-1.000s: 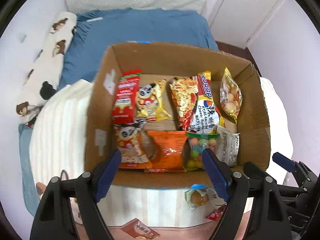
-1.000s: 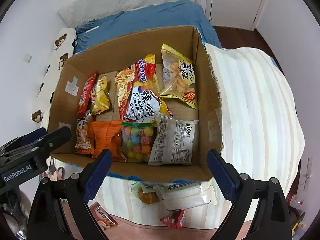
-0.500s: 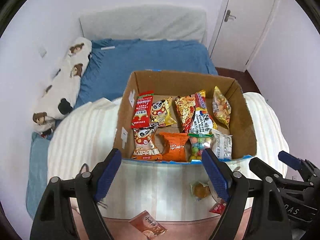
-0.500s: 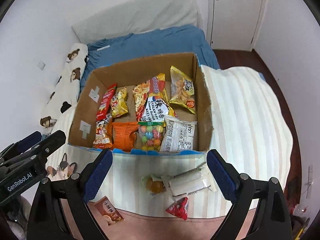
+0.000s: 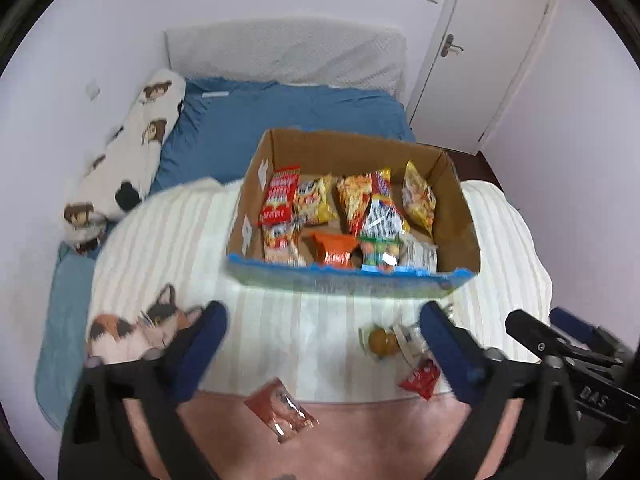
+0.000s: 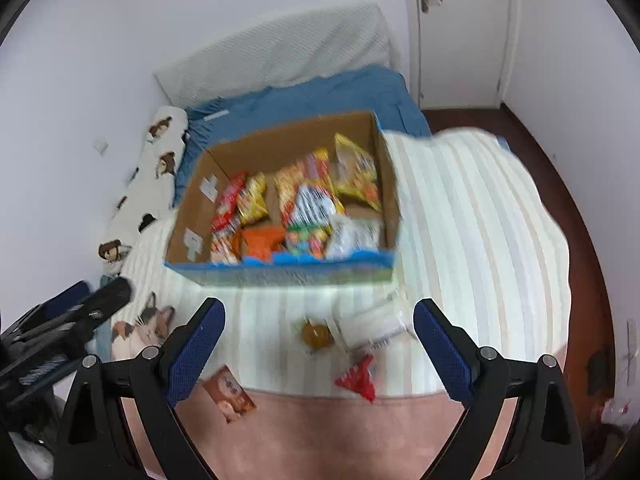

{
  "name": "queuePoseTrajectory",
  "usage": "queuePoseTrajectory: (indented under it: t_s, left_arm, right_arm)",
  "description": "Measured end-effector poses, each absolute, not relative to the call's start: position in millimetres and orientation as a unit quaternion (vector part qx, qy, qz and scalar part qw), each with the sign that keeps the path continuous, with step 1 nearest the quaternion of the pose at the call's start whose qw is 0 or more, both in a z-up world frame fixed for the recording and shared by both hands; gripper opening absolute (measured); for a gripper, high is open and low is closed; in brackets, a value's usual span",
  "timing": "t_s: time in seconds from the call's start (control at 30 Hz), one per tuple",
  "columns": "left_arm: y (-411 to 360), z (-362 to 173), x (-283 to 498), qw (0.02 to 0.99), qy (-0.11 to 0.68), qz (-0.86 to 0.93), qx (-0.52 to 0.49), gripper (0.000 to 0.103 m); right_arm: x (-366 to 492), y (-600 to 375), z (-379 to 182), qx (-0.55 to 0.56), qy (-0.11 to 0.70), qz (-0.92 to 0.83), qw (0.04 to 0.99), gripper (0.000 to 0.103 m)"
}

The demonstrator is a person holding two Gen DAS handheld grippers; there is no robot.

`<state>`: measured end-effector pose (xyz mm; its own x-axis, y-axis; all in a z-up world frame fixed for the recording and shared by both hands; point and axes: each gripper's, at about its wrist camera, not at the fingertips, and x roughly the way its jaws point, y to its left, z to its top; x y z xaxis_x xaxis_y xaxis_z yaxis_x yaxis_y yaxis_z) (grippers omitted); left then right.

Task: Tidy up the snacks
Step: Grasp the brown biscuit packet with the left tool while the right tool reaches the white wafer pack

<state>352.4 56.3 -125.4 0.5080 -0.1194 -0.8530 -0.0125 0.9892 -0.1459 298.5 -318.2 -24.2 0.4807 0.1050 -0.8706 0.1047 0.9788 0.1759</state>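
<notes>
From my remote seat, both grippers tilt steeply down over the bed. My left gripper (image 5: 322, 344) has its blue pads (image 5: 200, 350) spread wide and the jaws are opening further, with nothing between them and nothing touched. My right gripper (image 6: 318, 340) also stands wide open and empty, its pads (image 6: 440, 344) clear of everything below. Each shows at the edge of the other's view; the only writing I can make out on them is "DAS" on the right one's black body, and that only partly.

Just beyond the fingertips, on the striped blanket (image 5: 280, 320), four loose snacks lie apart from each other: a brown sachet (image 6: 229, 394) on the pink edge, a red wrapper (image 6: 358, 378), a clear white packet (image 6: 370, 326) and a round yellow treat (image 6: 316, 334) touching that packet's end.

Farther out sits the cardboard box (image 5: 460, 208) with a blue front rim, holding packets in two rows: a red pack (image 5: 280, 196), yellow bags (image 5: 314, 200), an orange pouch (image 5: 334, 246) and a bag of coloured sweets (image 5: 378, 252). Motion blur makes their labels unreadable.

A cat picture (image 5: 136, 328) lies at the blanket's left; a bear-print pillow (image 5: 132, 140) and a white door (image 5: 488, 52) stand beyond.
</notes>
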Motion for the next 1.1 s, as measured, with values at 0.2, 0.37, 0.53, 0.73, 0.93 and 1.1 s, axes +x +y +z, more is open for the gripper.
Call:
queuePoseTrajectory:
  t_s: [0.2,0.37,0.53,0.73,0.93,1.1]
  left_arm:
    - [72,-193,338,0.826,0.552,0.011,-0.109,0.101]
    - [88,-261,326,0.780,0.604,0.066,-0.150,0.101]
    - [98,-299,318,0.752,0.625,0.113,-0.174,0.101]
    - [111,-330,310,0.727,0.641,0.156,-0.188,0.101]
    - [110,-357,311,0.698,0.665,0.147,-0.223,0.101]
    - [100,-385,319,0.675,0.688,0.123,-0.236,0.101]
  right_arm:
    - [289,-353,-107,0.164,0.578,-0.017,0.799,0.098]
    - [303,-388,-179,0.258,0.610,-0.052,0.748,0.098]
    - [329,-402,-225,0.303,0.598,-0.102,0.735,0.098]
    - [346,-390,-243,0.277,0.587,-0.131,0.749,0.092]
    - [338,-371,-242,0.142,0.615,-0.084,0.771,0.071]
    - [315,-363,-239,0.035,0.654,-0.042,0.754,0.069]
